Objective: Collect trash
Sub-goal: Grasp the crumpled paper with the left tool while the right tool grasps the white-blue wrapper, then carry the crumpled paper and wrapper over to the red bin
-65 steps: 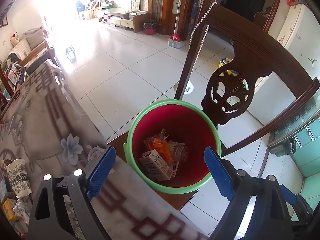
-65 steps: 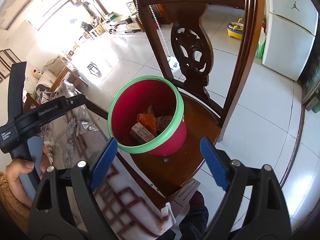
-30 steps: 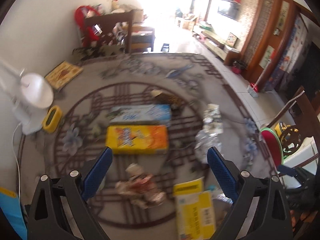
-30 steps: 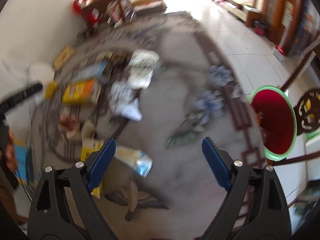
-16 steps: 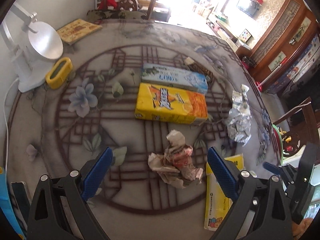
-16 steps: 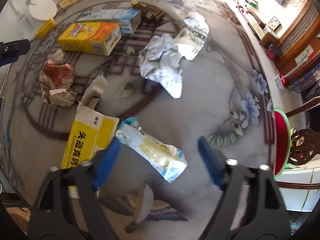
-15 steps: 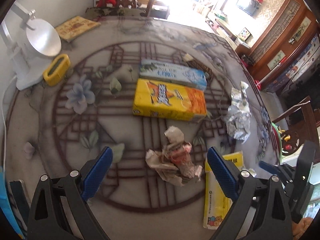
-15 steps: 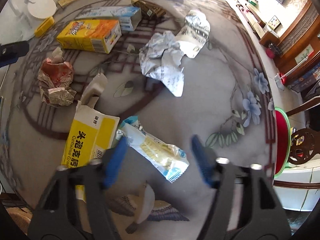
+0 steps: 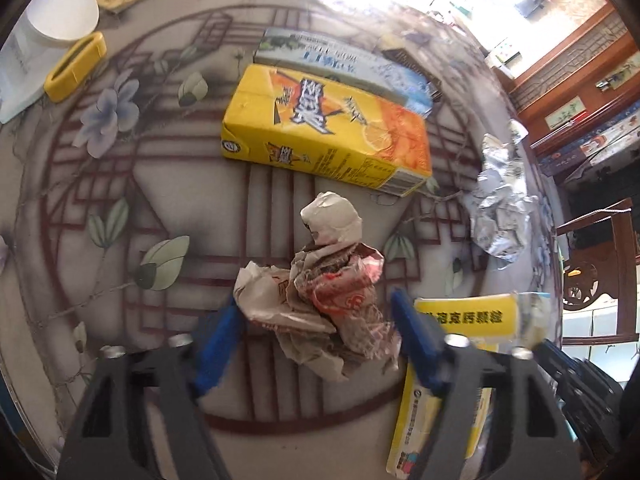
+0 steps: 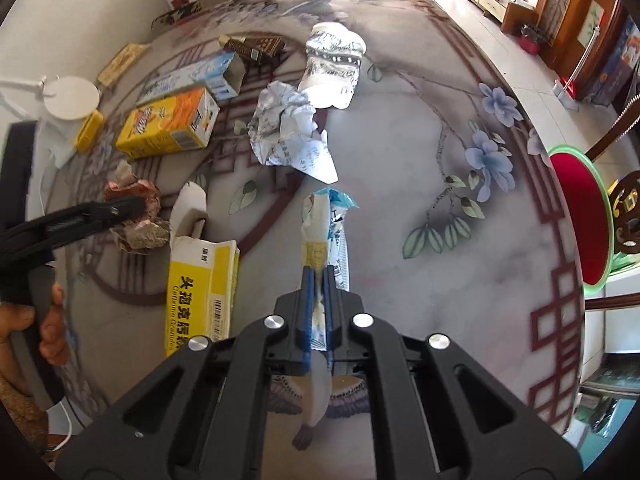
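A crumpled red-and-white wrapper (image 9: pixel 320 296) lies on the patterned table (image 9: pixel 168 200). My left gripper (image 9: pixel 316 304) points down over it. Its blue pads flank the wrapper on both sides and the jaws are closing; I see no clear squeeze. In the right wrist view the same wrapper (image 10: pixel 136 216) sits under the left gripper's dark finger. My right gripper (image 10: pixel 318 272) is shut on a blue, white and yellow snack packet (image 10: pixel 324 220), pinched flat and sticking out forward. The red bin (image 10: pixel 580 208) with a green rim stands past the table's right edge.
On the table lie a yellow juice carton (image 9: pixel 320 128), a blue-white box (image 9: pixel 340 64), crumpled foil (image 9: pixel 500 208), a yellow medicine box (image 10: pixel 200 292) and a squashed paper cup (image 10: pixel 332 64). A white lamp base (image 9: pixel 60 12) is far left. A carved chair (image 10: pixel 628 208) holds the bin.
The left gripper has come down close over the crumpled wrapper and its jaws have narrowed around it. The right gripper's jaws have closed onto the snack packet.
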Tool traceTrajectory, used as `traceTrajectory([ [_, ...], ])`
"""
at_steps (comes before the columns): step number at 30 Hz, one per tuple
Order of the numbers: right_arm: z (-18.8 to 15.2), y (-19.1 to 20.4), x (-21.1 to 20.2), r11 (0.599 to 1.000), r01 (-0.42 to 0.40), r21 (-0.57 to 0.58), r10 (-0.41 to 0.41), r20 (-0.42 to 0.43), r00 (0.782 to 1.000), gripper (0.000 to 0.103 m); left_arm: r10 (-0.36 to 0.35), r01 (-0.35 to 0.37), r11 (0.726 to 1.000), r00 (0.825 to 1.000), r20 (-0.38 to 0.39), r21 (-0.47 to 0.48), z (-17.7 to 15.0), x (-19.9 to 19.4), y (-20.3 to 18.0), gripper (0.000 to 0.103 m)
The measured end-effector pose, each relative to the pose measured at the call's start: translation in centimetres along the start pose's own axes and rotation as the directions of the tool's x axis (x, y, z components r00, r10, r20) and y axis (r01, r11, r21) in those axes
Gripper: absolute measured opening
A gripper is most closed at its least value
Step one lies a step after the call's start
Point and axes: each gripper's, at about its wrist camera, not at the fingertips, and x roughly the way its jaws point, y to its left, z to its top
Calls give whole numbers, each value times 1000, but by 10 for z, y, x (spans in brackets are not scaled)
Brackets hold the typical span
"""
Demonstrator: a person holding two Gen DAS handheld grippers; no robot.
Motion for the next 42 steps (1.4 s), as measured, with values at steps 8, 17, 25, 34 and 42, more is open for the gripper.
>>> traceTrajectory([
  [8,8,-1,-29,999,-24,37,21,93,995,6,-32,32,999,998,59,-3,-1,-20,-10,30],
  [17,22,-5,-66,998,-57,34,49,205,978,6,-52,27,994,972,228,110,6,-81,-49,30],
  [25,21,-20,-85,996,-79,53,63,252,966,6,-98,36,975,955,280,220,4,-106,-96,30],
  [34,17,-51,-101,993,-78,86,51,278,959,6,-118,37,962,949,291,271,-8,-109,-136,30],
  [42,15,-85,-106,991,-65,115,31,276,961,6,-125,42,955,954,272,294,-14,-98,-169,30],
])
